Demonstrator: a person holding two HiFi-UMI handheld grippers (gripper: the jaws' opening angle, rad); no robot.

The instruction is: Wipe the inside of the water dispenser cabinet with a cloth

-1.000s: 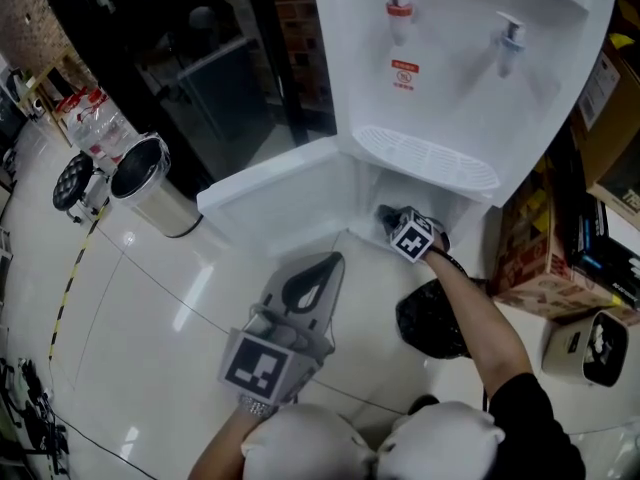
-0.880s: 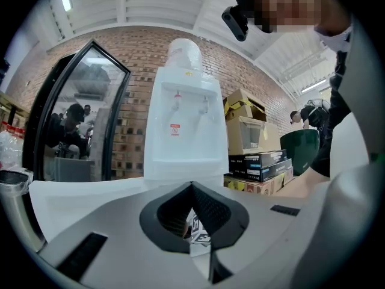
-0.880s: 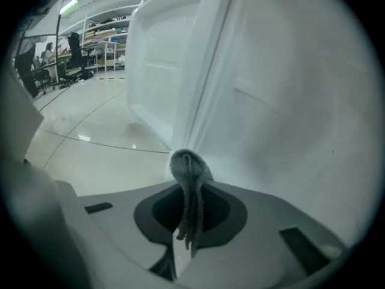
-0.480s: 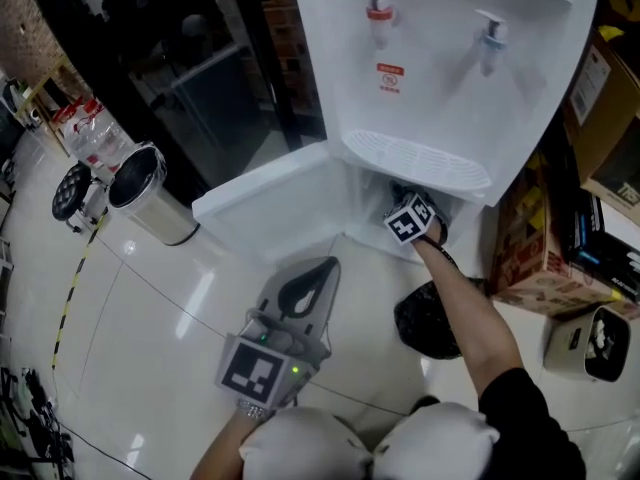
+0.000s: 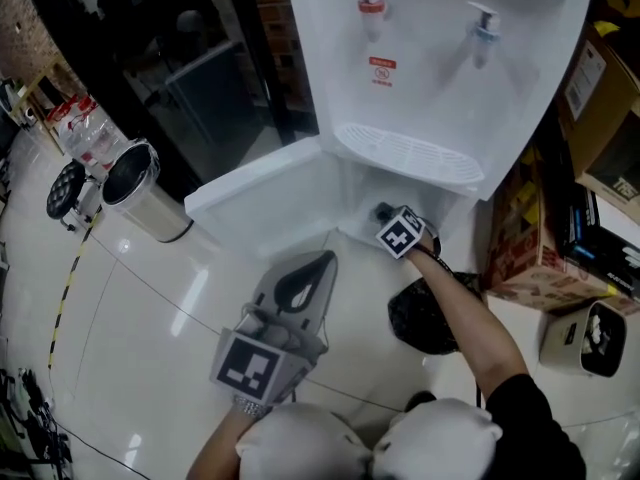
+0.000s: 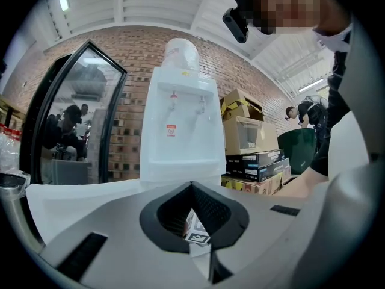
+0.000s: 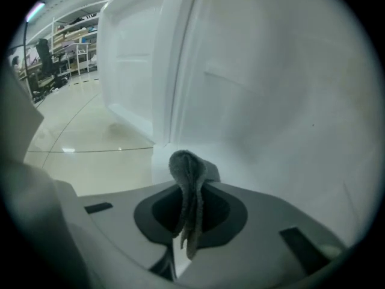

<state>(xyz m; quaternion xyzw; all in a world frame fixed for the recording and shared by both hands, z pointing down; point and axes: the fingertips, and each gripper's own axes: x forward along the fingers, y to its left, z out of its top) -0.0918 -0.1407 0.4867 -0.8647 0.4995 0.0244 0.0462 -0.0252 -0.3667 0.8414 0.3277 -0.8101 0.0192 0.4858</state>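
I count: one water dispenser (image 5: 430, 98), two taps, red (image 5: 371, 8) and blue (image 5: 484, 20). One cloth (image 7: 187, 185), one bin (image 5: 135, 183), one black bag (image 5: 425, 313). My claws, two: left gripper (image 5: 327, 258), right gripper (image 5: 385, 213).

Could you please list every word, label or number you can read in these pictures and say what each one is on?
No text can be read for certain.
On the white water dispenser, the red and white sticker: too small to read.
Print on the brown cardboard box: blurred.
White lettering on the black flat boxes: too small to read.
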